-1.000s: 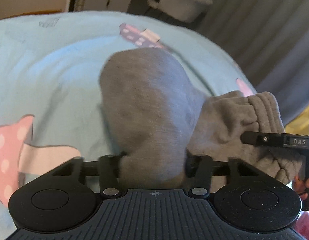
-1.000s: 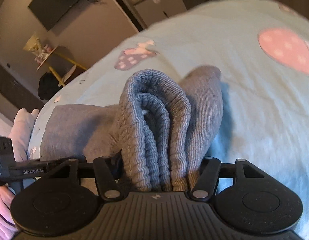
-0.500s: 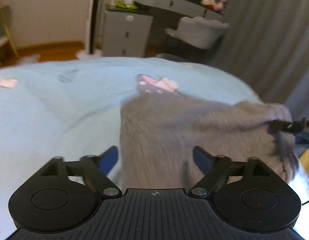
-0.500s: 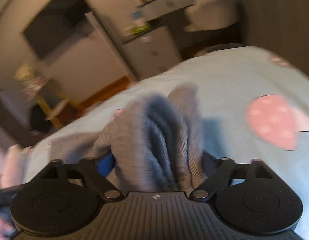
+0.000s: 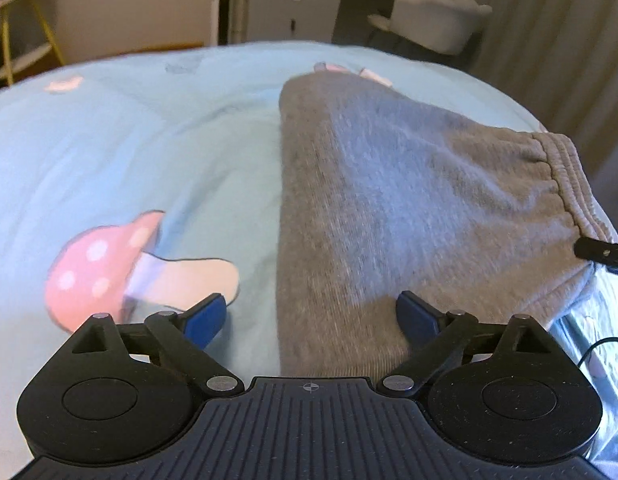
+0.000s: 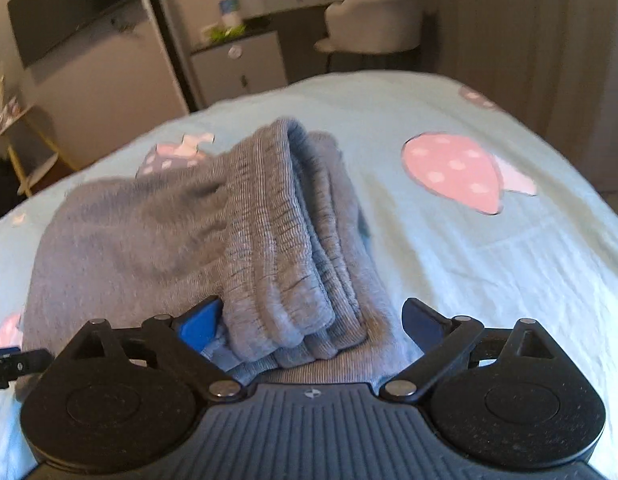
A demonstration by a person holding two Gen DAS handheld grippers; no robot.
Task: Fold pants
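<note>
The grey sweatpants [image 5: 389,200] lie folded on the light blue bed sheet [image 5: 149,140], their ribbed waistband at the right. My left gripper [image 5: 313,316] is open, its blue pads [image 5: 205,316] spread on either side of the near fabric edge, gripping nothing. In the right wrist view the pants [image 6: 149,240] show stacked ribbed waistband layers [image 6: 285,248]. My right gripper [image 6: 313,320] is open, its pads [image 6: 197,324] wide apart around the waistband end. The right gripper's tip [image 5: 601,252] shows at the far right of the left wrist view.
The sheet has pink mushroom prints [image 5: 101,268] [image 6: 457,172]. Beyond the bed stand a grey cabinet [image 6: 237,64], a white cushioned chair [image 6: 377,24], grey curtains [image 5: 549,20] and a yellow-legged side table [image 5: 21,40]. A thin black cable [image 5: 597,344] hangs at the right.
Both grippers opened and let go of the pants, then drew back slightly. The pants went from bunched and lifted to lying flat on the sheet.
</note>
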